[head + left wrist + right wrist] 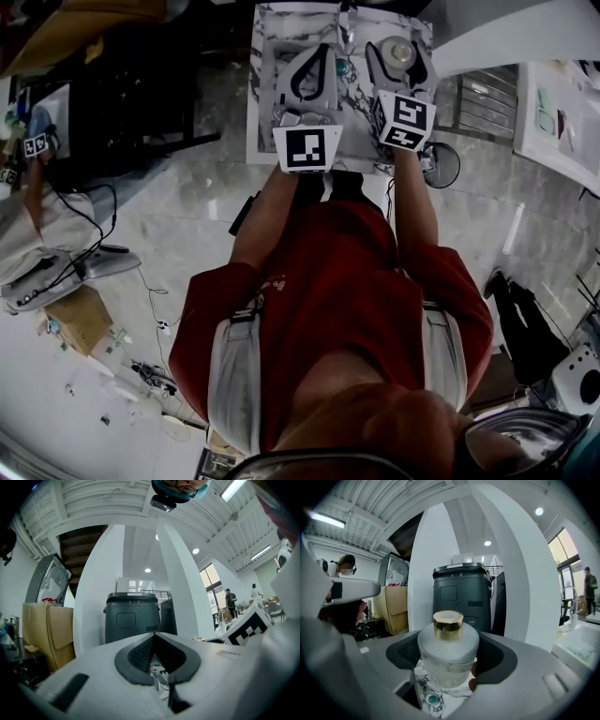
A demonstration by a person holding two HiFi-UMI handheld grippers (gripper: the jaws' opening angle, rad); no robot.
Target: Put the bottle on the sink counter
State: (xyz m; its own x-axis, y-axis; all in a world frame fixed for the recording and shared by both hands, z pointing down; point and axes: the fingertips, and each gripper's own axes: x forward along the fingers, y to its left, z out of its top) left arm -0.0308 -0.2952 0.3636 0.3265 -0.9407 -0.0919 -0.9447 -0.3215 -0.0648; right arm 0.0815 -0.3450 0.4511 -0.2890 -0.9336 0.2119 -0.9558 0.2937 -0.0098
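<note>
A frosted glass bottle (447, 656) with a gold cap sits between the jaws of my right gripper (449, 641), whose dark pads press on its sides. Under it lies the marble sink counter (457, 693). In the head view the bottle (400, 52) and right gripper (398, 58) hang over the right part of the counter (265, 94). My left gripper (323, 49) is beside it to the left. Its jaws meet at the tips (153, 635) and hold nothing.
A dark grey bin (131, 616) stands ahead between white pillars, also in the right gripper view (461, 592). Cardboard boxes (47, 630) stand to the left. Cables and a box (80, 314) lie on the floor at left. A faucet and basin (576, 634) show at far right.
</note>
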